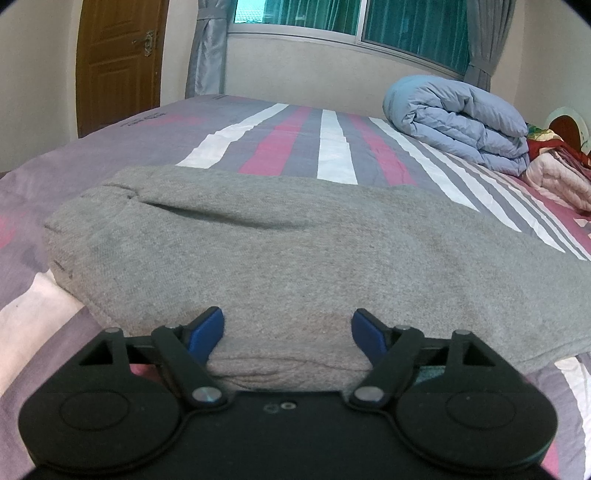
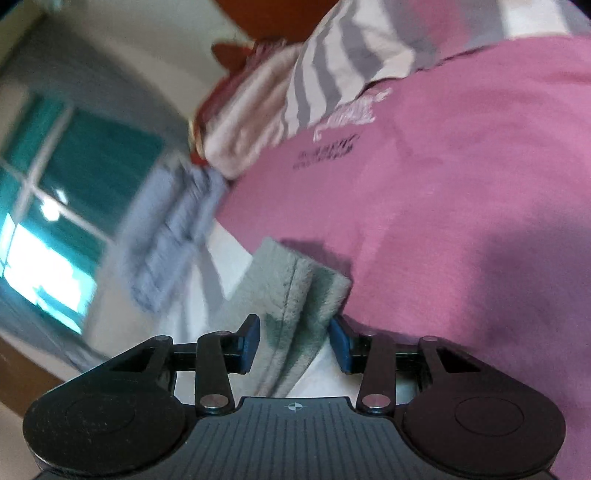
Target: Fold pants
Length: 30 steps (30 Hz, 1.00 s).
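The grey pants (image 1: 280, 254) lie folded in a thick pad across the striped bedspread (image 1: 291, 140). My left gripper (image 1: 287, 334) is open at the pad's near edge, its blue fingertips (image 1: 207, 332) on either side of the fabric, which bulges between them. In the right wrist view, which is tilted and blurred, my right gripper (image 2: 293, 341) is partly open with an end of the grey pants (image 2: 295, 295) between its blue fingertips (image 2: 340, 343). I cannot tell whether the pads press the cloth.
A rolled blue duvet (image 1: 461, 122) and pink and red bedding (image 1: 557, 166) sit at the bed's far right. A wooden door (image 1: 118, 62) and a curtained window (image 1: 369, 22) are behind the bed. The bedspread's pink area (image 2: 461, 203) fills the right wrist view.
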Each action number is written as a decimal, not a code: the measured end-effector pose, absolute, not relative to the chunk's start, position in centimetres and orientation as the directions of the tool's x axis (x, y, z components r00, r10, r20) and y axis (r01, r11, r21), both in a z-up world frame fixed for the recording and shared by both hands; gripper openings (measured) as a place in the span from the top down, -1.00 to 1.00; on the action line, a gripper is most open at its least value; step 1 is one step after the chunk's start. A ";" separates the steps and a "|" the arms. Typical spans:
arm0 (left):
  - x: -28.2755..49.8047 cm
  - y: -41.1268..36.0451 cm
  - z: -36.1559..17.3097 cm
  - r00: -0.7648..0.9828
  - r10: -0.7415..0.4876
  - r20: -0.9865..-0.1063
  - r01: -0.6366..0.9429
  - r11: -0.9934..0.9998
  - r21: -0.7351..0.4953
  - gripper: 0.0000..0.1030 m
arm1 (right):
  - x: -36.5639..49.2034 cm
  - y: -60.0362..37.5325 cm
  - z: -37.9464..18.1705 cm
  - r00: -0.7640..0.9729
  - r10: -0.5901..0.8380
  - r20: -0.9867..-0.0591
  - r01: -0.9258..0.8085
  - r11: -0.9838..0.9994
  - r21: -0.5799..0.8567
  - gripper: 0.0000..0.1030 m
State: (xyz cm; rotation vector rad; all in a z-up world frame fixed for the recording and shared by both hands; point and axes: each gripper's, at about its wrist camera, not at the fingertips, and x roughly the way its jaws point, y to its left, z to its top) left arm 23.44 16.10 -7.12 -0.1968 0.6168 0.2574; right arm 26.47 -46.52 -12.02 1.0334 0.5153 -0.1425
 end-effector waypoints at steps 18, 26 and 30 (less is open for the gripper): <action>23.8 16.0 -7.2 0.788 0.171 -0.592 -0.286 0.952 -0.106 -0.40 | 27.1 -47.8 -13.5 0.855 0.190 -0.482 0.293 0.591 0.752 0.88; 23.9 15.7 -7.3 0.790 0.169 -0.589 -0.280 0.955 -0.101 -0.47 | 27.4 -47.6 -12.7 0.841 0.169 -0.514 0.316 0.618 0.720 0.87; 23.9 15.7 -7.4 0.790 0.169 -0.589 -0.280 0.955 -0.102 -0.47 | 28.4 -47.2 -11.0 0.841 0.162 -0.516 0.290 0.671 0.682 0.87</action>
